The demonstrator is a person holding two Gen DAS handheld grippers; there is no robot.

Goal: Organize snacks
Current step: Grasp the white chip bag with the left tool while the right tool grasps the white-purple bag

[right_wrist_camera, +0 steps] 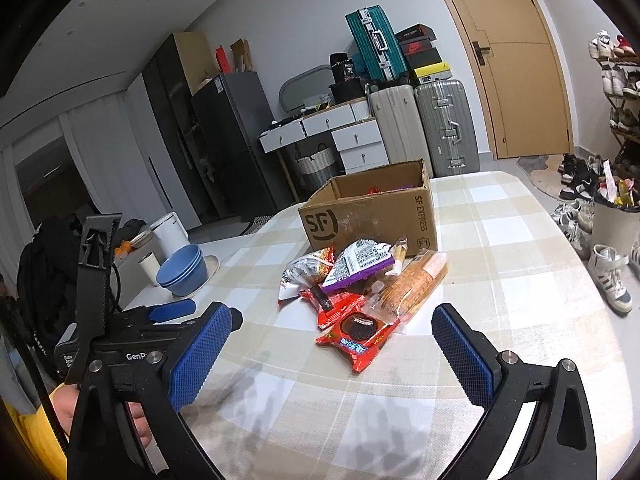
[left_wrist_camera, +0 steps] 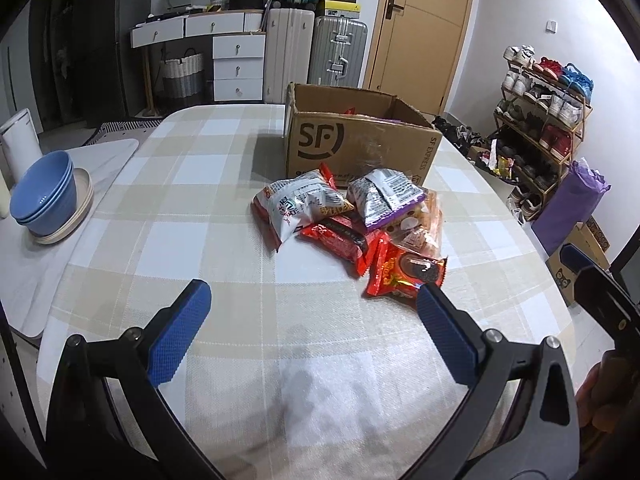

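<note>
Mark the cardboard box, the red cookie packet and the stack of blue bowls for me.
cardboard box (left_wrist_camera: 352, 148): left wrist view, front wall beside the printed logo.
red cookie packet (right_wrist_camera: 357, 332): right wrist view, the cookie picture on its face.
stack of blue bowls (left_wrist_camera: 46, 196): left wrist view, outer side of the top bowl.

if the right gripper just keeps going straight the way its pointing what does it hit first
Most likely the red cookie packet, the nearest piece of the snack pile, lying just ahead of the open right gripper. The cardboard box sits behind the pile. Depth is hard to judge through the fisheye.
</note>
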